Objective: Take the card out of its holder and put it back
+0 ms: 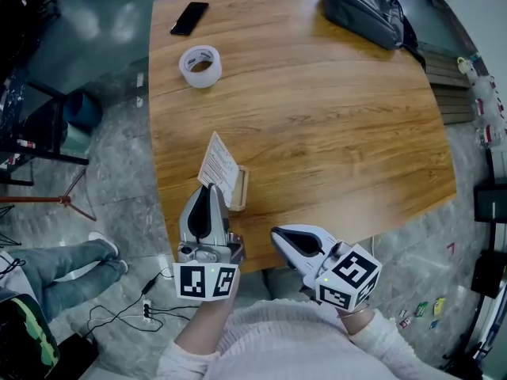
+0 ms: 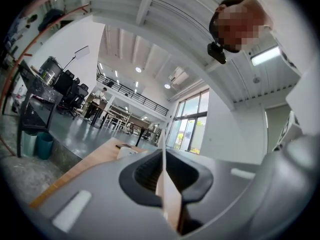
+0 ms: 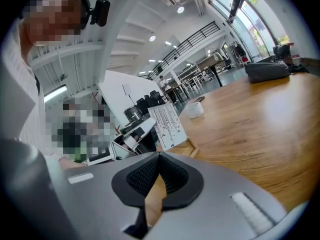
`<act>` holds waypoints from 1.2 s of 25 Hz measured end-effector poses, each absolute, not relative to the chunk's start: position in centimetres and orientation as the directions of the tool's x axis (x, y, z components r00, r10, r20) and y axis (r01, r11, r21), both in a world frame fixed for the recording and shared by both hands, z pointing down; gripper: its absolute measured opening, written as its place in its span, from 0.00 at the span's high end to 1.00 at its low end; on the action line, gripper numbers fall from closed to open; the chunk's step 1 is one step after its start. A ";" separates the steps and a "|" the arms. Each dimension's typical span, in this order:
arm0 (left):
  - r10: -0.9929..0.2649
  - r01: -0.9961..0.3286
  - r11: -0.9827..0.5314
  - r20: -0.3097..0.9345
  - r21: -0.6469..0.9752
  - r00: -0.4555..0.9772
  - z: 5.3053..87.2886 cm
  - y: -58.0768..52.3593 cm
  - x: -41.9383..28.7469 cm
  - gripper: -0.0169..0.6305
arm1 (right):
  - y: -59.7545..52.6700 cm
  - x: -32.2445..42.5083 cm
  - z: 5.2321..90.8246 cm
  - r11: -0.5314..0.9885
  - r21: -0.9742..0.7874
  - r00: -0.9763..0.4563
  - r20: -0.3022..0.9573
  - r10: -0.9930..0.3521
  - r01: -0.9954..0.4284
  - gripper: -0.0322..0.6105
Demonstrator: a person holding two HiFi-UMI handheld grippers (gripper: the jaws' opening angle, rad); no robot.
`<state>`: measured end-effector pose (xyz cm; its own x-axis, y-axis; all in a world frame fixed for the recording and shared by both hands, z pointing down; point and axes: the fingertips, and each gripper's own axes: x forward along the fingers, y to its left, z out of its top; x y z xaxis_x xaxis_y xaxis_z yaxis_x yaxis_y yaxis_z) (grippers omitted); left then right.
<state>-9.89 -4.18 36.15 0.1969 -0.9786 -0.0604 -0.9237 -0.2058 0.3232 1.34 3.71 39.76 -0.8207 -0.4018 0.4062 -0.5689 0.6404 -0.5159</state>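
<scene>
A white printed card (image 1: 218, 165) stands tilted over the table's near left part, and my left gripper (image 1: 209, 191) is shut on its lower edge. Seen edge-on, the card (image 2: 163, 156) runs between the pads in the left gripper view. The small wooden holder (image 1: 240, 189) lies just right of the card; whether the card touches it I cannot tell. In the right gripper view the card (image 3: 168, 123) leans above the holder (image 3: 192, 147). My right gripper (image 1: 278, 235) is shut on nothing at the table's front edge, right of the holder.
On the wooden table (image 1: 341, 133) a roll of clear tape (image 1: 200, 66) and a black phone (image 1: 189, 18) lie at the far left. A dark bag (image 1: 366, 10) sits at the far right corner. A person's legs (image 1: 67, 264) and cables are on the floor at left.
</scene>
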 end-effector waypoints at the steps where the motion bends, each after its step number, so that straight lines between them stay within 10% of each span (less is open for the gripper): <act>1: -0.979 -0.923 -0.202 -0.066 0.328 0.191 36.2 -4.2 -10.0 0.94 | 3.8 1.3 39.7 0.643 -0.513 -0.821 0.408 -0.400 -0.569 0.95; 12: -0.984 -0.908 -0.180 -0.062 0.378 0.170 37.3 -4.0 -10.4 0.94 | -1.9 -1.0 40.1 0.743 -0.429 -0.845 0.403 -0.352 -0.514 0.95; 16: -0.984 -0.905 -0.176 -0.065 0.386 0.163 37.2 -4.1 -10.7 0.94 | -3.1 -2.9 42.1 0.718 -0.534 -0.879 0.411 -0.241 -0.447 0.79; 30: -0.988 -0.884 -0.152 -0.054 0.442 0.143 37.5 -4.4 -11.1 0.94 | -4.2 -5.5 50.4 0.635 -0.550 -0.802 0.565 -0.196 -0.542 0.95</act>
